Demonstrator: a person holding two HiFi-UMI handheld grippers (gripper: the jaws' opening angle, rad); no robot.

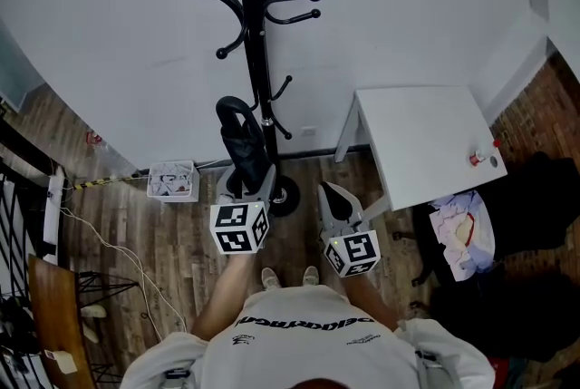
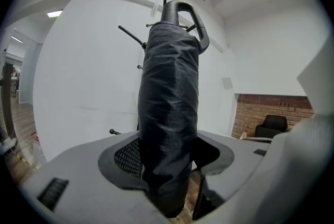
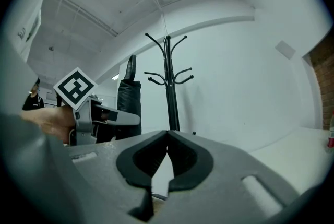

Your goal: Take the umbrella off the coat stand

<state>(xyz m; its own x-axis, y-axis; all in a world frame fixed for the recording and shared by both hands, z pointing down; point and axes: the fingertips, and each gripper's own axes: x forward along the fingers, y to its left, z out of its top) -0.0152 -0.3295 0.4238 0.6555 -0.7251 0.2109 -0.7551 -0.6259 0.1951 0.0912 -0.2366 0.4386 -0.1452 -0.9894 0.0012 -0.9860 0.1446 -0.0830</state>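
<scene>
Left gripper (image 1: pixel 246 188): jaws spread wide and clamped on the lower body of a folded black umbrella (image 2: pixel 169 103). Both pads press against the fabric sleeve. The umbrella stands upright in the grip, with its looped black handle (image 2: pixel 188 16) at the top.

Umbrella position: in the head view it sits just left of the pole of the black coat stand (image 1: pixel 256 24), near the stand's base. In the right gripper view it stands to the left of the pole with white wall showing between the two, and it hangs from no hook.

Right gripper (image 1: pixel 333 197): jaws pressed together, tips meeting, nothing between them. It is held to the right of the left gripper, near the person's body, and points towards the stand.

Surroundings: the coat stand rises against a white wall (image 1: pixel 109 34), its curved hooks bare. A white worktop (image 1: pixel 412 138) stands to the right of the stand and carries a small red-capped container (image 1: pixel 478 158) near its right edge. A white box (image 1: pixel 172 181) lies on the wooden floor (image 1: pixel 181 251) to the left of the left gripper, close to the wall.
</scene>
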